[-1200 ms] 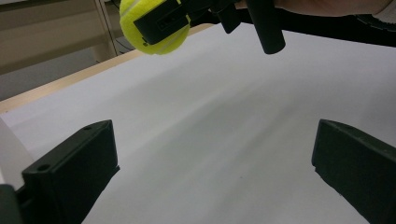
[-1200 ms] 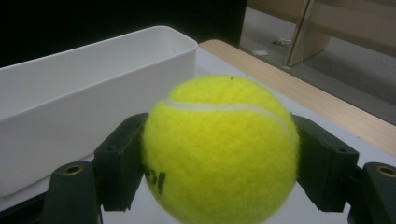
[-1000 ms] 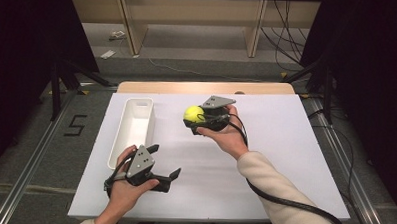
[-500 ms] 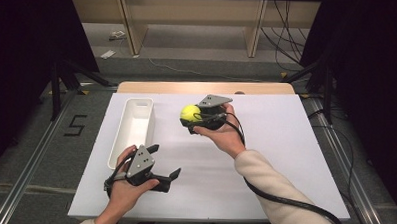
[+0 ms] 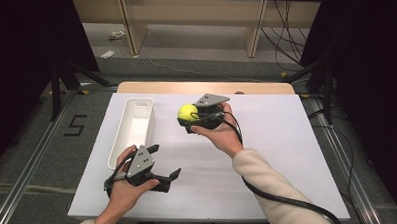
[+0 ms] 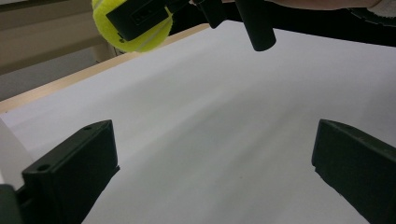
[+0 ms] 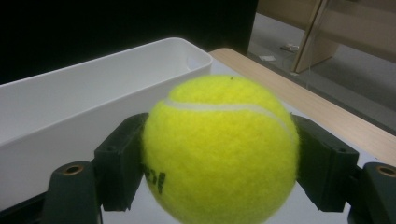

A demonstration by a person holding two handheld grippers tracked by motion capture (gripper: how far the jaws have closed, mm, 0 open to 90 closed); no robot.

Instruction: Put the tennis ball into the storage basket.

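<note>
The ball [image 7: 219,149] is bright yellow with a white seam, the bin [image 5: 132,129] plain white.

tennis ball [image 6: 133,28] cut off by top edge

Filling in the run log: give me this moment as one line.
right tongs: shut on ball, above table | left tongs: open, empty | bin: empty

Left hand-held gripper [image 5: 165,167]: black two-jaw tool under a grey three-cornered plate, low at the near left, jaws spread wide apart and pointing right.
Left hand [image 5: 126,189]: wrapped around the handle from the near edge.
Right hand-held gripper [image 5: 184,117]: raised at the far centre, jaws pointing left, clamped on something round.
Right forearm [image 5: 274,189]: cream sleeve, angled in from the near right.
</note>
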